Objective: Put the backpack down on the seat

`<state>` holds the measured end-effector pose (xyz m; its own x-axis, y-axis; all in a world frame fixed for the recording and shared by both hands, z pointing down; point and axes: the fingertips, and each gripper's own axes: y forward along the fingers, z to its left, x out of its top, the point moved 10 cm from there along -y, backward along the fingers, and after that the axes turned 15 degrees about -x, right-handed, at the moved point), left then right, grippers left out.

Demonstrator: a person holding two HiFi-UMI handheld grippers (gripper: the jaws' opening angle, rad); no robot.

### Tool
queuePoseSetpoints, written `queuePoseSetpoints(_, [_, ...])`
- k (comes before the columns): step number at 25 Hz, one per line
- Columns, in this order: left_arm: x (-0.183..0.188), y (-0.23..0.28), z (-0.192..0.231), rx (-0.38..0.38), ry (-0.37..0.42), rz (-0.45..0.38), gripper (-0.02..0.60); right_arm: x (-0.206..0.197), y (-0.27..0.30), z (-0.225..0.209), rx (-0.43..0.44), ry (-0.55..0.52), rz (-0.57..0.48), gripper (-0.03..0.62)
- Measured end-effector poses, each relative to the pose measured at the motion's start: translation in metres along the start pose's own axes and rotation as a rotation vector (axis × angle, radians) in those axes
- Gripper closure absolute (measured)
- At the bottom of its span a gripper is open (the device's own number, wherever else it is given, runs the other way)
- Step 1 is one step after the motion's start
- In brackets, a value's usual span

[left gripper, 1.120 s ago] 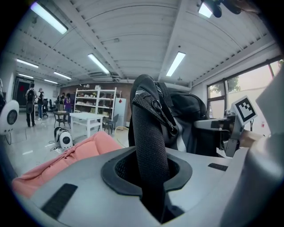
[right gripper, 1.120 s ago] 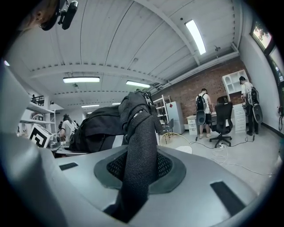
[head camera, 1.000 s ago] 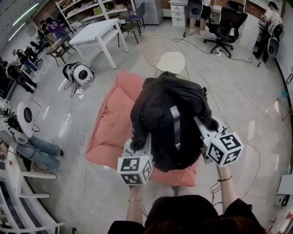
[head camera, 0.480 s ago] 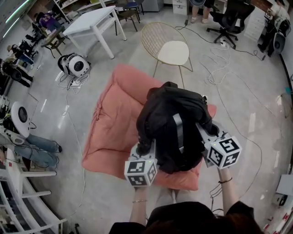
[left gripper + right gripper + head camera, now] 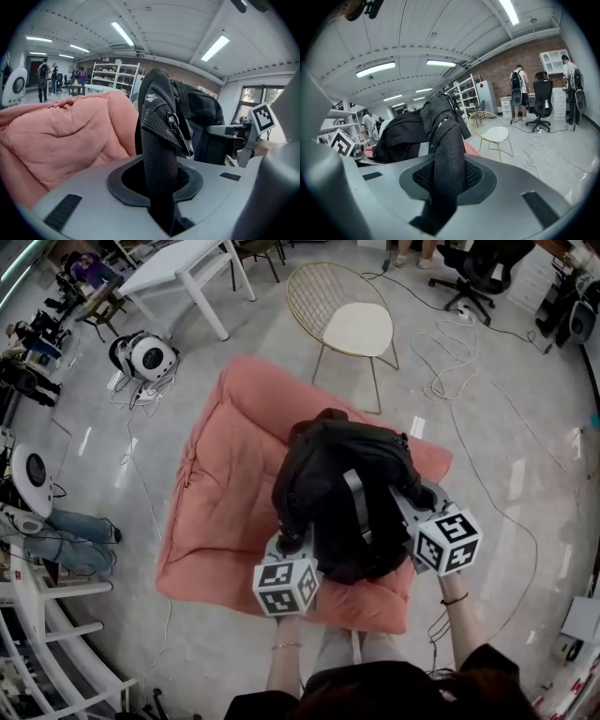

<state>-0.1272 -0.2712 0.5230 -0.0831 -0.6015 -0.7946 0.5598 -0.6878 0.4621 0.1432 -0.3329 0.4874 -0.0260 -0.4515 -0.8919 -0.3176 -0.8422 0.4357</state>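
A black backpack (image 5: pixel 342 498) with a grey stripe hangs between my two grippers over the near right part of a big pink cushion seat (image 5: pixel 234 493). My left gripper (image 5: pixel 289 545) is shut on a black webbing strap (image 5: pixel 157 154) of the backpack (image 5: pixel 197 112). On the other side, my right gripper (image 5: pixel 405 512) is shut on a padded mesh shoulder strap (image 5: pixel 445 154), with the backpack body (image 5: pixel 401 131) to its left. Whether the bag's underside touches the cushion is hidden.
A gold wire chair (image 5: pixel 349 320) with a cream pad stands behind the cushion. Cables (image 5: pixel 469 399) trail over the floor to the right. A white table (image 5: pixel 183 268) and a round white device (image 5: pixel 141 357) are at the far left. A person's legs (image 5: pixel 66 540) lie at the left edge.
Both grippers have come down with the backpack toward the pink cushion, and the head has tipped so that more of the cushion shows. The grips have not changed.
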Motion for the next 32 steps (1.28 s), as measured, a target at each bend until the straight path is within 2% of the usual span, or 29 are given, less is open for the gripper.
queuePoseSetpoints(12, [0.002,0.035,0.042,0.019,-0.035,0.021,0.502,-0.007,0.064,-0.003,-0.002,-0.004,0.062,0.516])
queuePoseSetpoints(32, [0.02,0.087,0.104,0.046,-0.094,0.019,0.488,0.002,0.159,-0.009,-0.028,-0.02,0.13,0.513])
